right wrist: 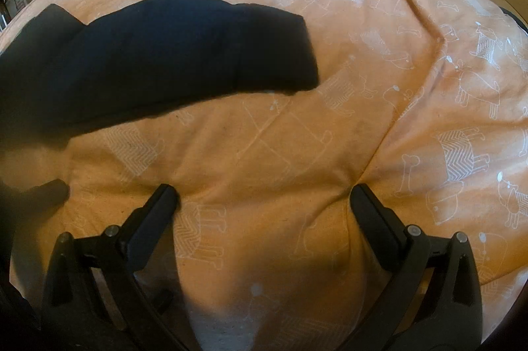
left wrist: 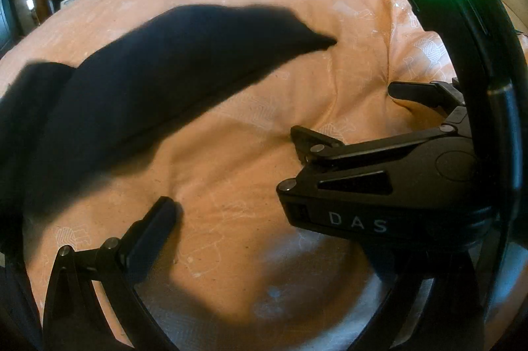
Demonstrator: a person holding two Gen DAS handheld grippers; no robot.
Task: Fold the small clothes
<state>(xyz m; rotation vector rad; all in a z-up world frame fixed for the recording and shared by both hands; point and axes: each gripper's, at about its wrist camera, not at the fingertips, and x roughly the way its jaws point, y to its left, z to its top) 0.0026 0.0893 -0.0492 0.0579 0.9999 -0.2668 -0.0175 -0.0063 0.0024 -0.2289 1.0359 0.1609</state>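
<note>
A dark garment (right wrist: pixel 158 60) lies in a long, thick band on the orange bedcover (right wrist: pixel 379 60), running from the bed's left side towards its middle. It looks doubled over already, though blur hides its seams and exact edges. Neither tool touches it.

The right gripper (right wrist: pixel 264 195) hangs low over bare cover on the near side of the garment, its fingers (right wrist: pixel 161 202) spread wide and empty. In the left wrist view the same tool (left wrist: pixel 346 113) shows from the side, reaching in from the right, fingers apart over the cover.

The left gripper (left wrist: pixel 231 205) shows only one finger (left wrist: pixel 155 228) in its own view; the other is hidden behind the right tool, so I cannot tell its state for certain, though nothing is seen held in it. It sits just beside the right one, also short of the cloth.

Both tools seem released and standing off, probably so that the garment rests flat before the next fold or a fresh grip on its near edge.
</note>
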